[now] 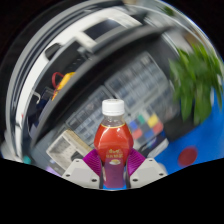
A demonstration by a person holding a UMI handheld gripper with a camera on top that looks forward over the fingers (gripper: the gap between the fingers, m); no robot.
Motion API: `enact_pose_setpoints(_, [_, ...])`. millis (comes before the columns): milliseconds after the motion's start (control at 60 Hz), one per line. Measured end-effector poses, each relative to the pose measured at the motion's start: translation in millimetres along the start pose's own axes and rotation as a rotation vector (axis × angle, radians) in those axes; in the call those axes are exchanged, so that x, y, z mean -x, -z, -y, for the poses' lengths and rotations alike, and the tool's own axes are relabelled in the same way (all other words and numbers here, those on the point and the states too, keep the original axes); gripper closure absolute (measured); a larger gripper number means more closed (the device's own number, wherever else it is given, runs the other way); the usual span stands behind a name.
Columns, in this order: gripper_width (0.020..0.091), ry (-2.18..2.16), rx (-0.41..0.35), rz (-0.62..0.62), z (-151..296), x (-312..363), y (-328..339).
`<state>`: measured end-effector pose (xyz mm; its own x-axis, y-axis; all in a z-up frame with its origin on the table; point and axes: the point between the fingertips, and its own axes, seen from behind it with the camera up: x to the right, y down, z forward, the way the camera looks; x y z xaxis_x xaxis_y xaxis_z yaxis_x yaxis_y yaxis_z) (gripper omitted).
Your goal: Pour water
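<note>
Right now your gripper (pixel 115 172) is clenched on the bottle (pixel 114 142), both purple pads (pixel 94 160) pressed against its sides. That bottle holds red liquid, wears a white cap (pixel 114 106) and stands upright between the fingers. Just behind the bottle lies a keyboard (pixel 128 95). Beyond the bottle to its right, a green plant (pixel 197 78) shows, blurred.

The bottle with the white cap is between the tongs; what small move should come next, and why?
Probably carry the bottle toward whatever must receive the water, keeping it upright. The tongs appear shut on its lower body, the white cap is on, and no cup shows, so tilting now seems premature.
</note>
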<state>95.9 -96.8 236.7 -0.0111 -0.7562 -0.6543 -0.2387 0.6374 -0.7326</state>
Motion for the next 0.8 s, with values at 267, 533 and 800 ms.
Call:
enact_pose_setpoints(267, [0.0779, 0.689, -0.143, -0.230, 96, -88, 20])
enact_pose_setpoints(533, [0.0782, 0.741, 0.013, -0.254, 40, -184, -12])
enact_pose_setpoints(800, [0.0761, 0.665, 0.017, -0.224, 10, -212, -25])
